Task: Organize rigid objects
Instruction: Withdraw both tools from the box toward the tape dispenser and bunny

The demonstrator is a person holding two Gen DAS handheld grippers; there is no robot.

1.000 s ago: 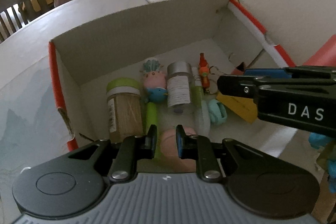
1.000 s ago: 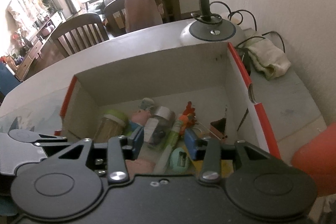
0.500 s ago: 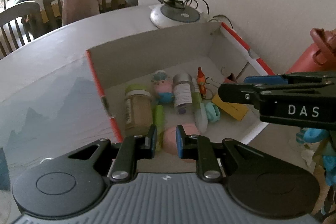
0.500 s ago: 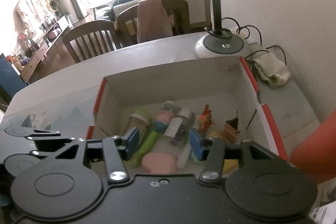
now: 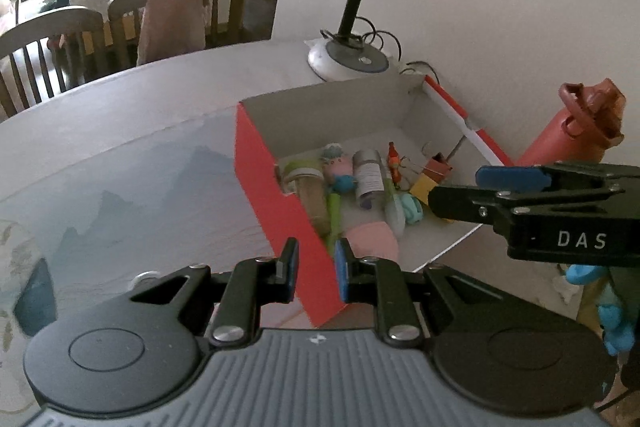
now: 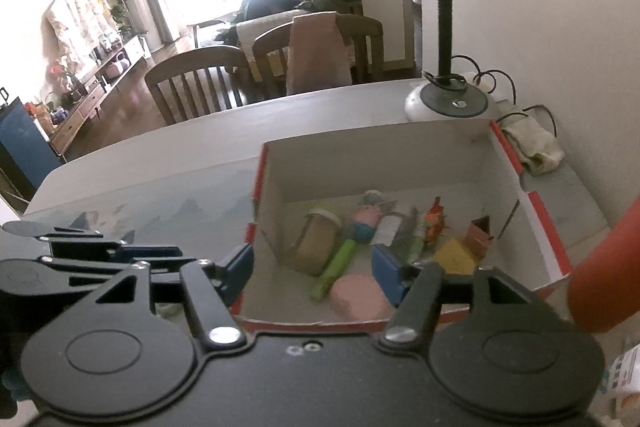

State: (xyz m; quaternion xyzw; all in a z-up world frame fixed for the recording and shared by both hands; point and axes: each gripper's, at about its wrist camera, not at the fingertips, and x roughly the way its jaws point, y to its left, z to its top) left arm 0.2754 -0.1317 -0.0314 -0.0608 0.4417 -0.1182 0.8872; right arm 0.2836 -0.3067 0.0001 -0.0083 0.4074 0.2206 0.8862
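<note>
Left wrist view looking down over its own fingers from the table's near edge, red box (image 5: 280, 211) close ahead, right wrist view beside it, facing the same way, both sharing the box, lamp base (image 6: 448, 103) at the far edge, chairs beyond.

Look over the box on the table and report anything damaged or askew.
The red box has a notch torn in its left wall's top edge, near the green-lidded jar. That jar lies on its side. Otherwise nothing stands out.
</note>
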